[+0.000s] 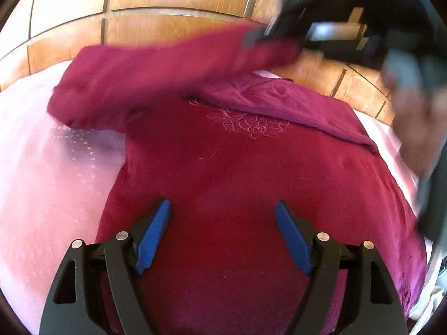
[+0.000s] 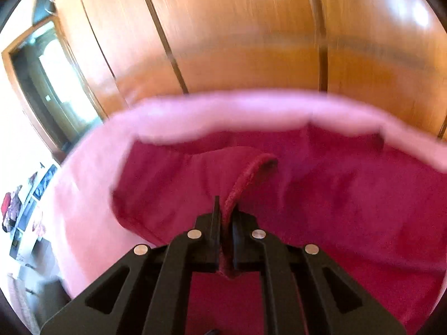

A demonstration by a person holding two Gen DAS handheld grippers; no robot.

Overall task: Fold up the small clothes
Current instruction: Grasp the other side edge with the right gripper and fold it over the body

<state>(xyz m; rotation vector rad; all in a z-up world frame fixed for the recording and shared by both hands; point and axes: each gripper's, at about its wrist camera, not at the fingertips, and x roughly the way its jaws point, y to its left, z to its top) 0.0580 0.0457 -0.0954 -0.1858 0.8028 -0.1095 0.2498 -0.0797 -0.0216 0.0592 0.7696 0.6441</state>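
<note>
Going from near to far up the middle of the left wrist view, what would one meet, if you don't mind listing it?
Left gripper, open → red top → embroidered flower → lifted sleeve, pinched by the right gripper → wooden wardrobe.

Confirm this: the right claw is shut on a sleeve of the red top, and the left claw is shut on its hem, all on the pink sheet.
One thing is wrong. The left claw is open, not shut on the hem: the left wrist view shows its blue fingers spread above the red top. The right claw does pinch the sleeve over the pink sheet.
</note>
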